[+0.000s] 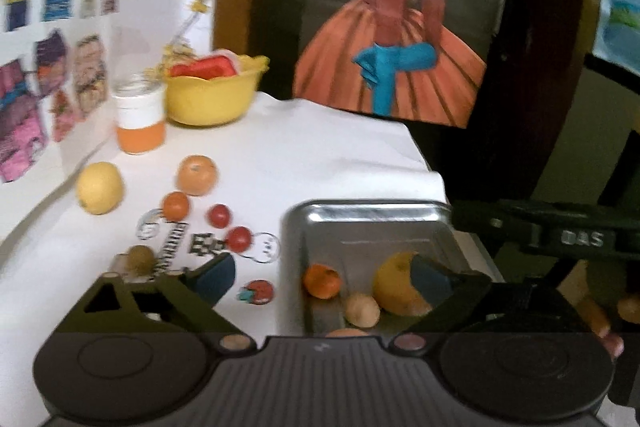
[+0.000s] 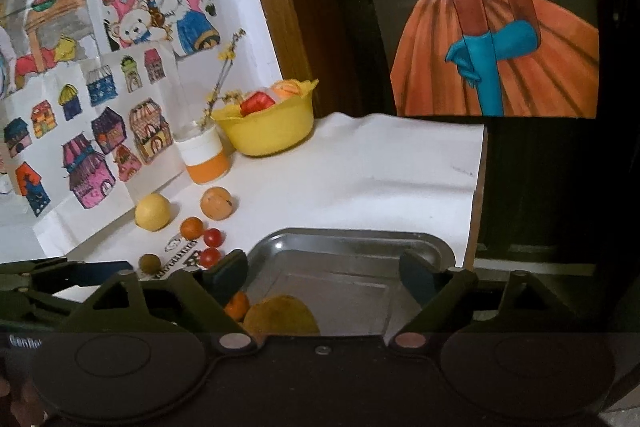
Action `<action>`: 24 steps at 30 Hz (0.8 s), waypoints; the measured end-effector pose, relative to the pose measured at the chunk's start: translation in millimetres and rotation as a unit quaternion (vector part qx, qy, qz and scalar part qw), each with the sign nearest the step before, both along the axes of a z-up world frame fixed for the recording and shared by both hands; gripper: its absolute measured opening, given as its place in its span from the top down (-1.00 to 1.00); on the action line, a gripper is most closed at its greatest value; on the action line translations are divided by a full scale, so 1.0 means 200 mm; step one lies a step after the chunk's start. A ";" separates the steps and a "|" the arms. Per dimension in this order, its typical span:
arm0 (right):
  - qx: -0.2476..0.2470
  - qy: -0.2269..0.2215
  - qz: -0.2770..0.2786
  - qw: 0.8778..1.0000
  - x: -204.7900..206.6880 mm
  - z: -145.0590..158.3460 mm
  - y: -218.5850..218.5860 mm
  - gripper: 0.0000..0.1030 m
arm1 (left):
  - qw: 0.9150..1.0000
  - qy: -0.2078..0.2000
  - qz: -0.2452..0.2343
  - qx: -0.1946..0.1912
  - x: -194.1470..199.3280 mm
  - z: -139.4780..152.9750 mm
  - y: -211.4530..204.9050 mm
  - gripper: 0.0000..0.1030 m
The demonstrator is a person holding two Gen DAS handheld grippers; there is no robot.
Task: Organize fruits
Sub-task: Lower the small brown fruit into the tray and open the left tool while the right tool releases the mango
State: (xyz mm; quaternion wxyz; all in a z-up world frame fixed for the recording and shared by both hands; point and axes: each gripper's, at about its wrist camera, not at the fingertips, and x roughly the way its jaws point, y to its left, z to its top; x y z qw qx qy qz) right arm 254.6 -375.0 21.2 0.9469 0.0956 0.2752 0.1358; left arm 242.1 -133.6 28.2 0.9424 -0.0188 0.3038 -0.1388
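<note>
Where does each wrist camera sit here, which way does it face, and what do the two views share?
Left wrist: low over the white table, facing the wall; own open left gripper, the right gripper's body at right, fingertips.
Right wrist: above the rectangular steel tray, facing the wall; own open right gripper, left gripper's arm at left.
Shared: tray, yellow plastic bowl, loose yellow lemon.

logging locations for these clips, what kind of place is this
Probably a home corner, not a lab: a white-covered table against a wall of coloured drawings, a yellow bowl, loose fruit and a metal tray.
</note>
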 end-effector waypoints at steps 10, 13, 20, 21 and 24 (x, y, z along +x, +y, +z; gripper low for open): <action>-0.006 -0.013 0.007 1.000 -0.24 0.12 0.04 -0.99 | 0.998 -0.024 0.054 -0.010 -0.18 0.10 0.20 -0.99; -0.013 -0.003 0.010 1.000 -0.32 0.13 0.06 -0.99 | 0.998 -0.021 0.060 -0.012 -0.25 0.10 0.24 -0.99; -0.053 0.024 0.029 0.998 -0.53 0.11 0.16 -0.99 | 0.998 -0.006 0.067 -0.017 -0.40 0.07 0.33 -0.99; -0.059 0.027 0.033 0.997 -0.56 0.11 0.17 -0.99 | 0.998 -0.005 0.067 -0.018 -0.42 0.07 0.34 -0.99; -0.077 0.039 0.049 0.995 -0.65 0.09 0.24 -0.99 | 0.998 -0.002 0.066 -0.015 -0.48 0.06 0.36 -0.99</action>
